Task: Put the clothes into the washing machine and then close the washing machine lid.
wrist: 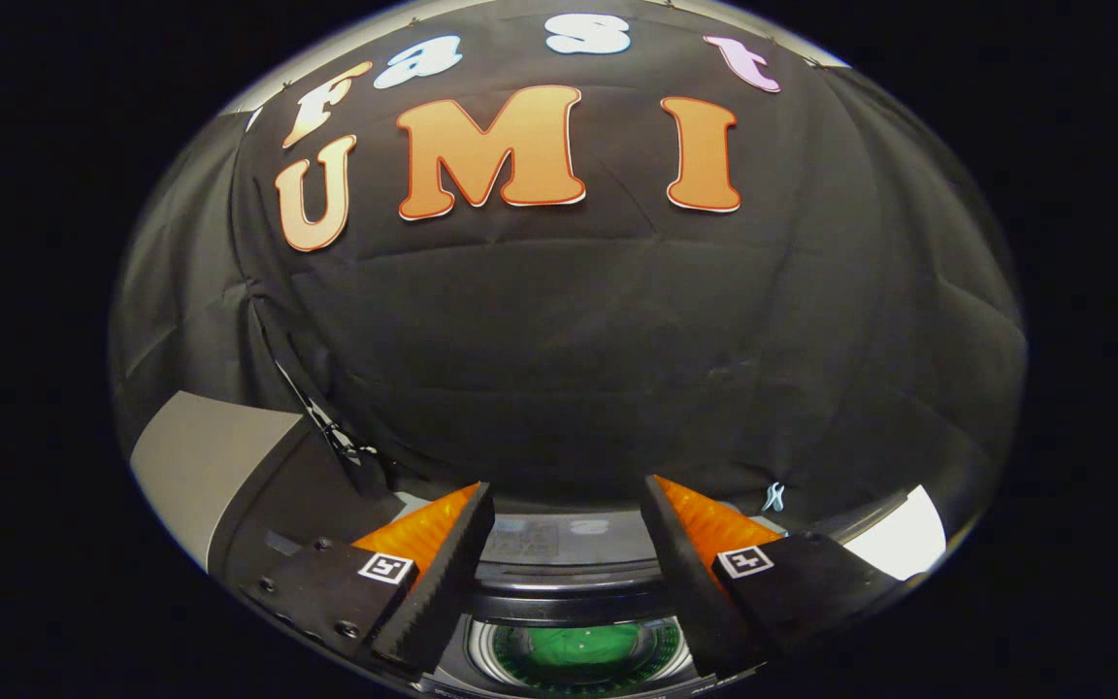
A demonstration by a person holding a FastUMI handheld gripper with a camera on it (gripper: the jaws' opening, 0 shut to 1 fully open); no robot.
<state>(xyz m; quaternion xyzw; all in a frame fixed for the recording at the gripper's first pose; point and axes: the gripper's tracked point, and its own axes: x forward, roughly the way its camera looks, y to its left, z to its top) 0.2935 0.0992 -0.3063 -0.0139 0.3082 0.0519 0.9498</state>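
Hand-held gripper [567, 500] wide open, holding nothing, above washing machine [569, 582]; green clothes [578, 646] down inside the drum, lid up.

I note the washing machine [569, 573] has a dark grey top; its drum opening [578, 649] shows a pale ribbed ring around a green interior. Black-and-white square markers [385, 568] sit on the gripper [569, 505], fingers apart. Booth wall [569, 340] black.
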